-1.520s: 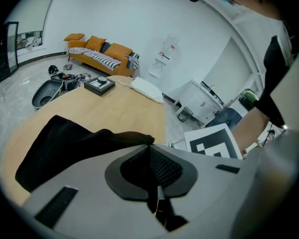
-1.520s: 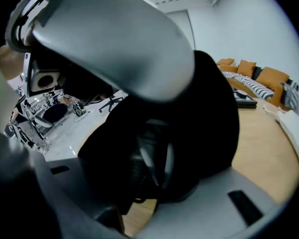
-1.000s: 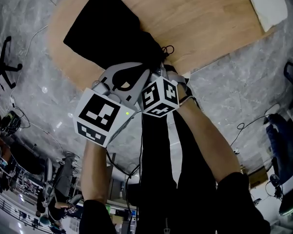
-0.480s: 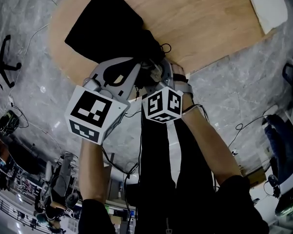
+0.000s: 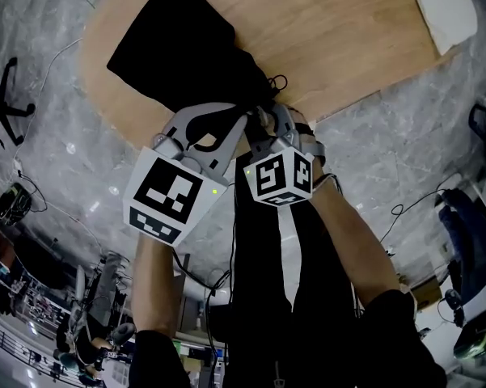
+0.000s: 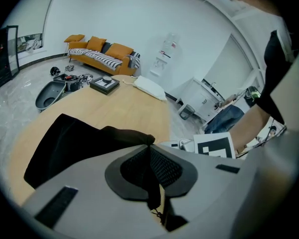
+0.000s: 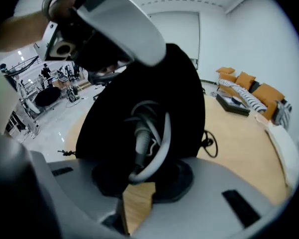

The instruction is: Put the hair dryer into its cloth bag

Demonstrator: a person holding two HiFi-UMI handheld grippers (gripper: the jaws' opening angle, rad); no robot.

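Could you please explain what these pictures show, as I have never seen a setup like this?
There is no robot here. A person holds a hand-held gripper in each hand. One picture comes from a camera on the person's head, looking steeply down. The other two come from cameras riding on the grippers, each looking along its own jaws. On the wooden table lies a black cloth bag. The left hand-held gripper is shut on the bag's edge. The right hand-held gripper has just been closing its jaws, and they now pinch a grey cord at the bag's mouth, presumably the hair dryer's. The dryer itself is not visible.
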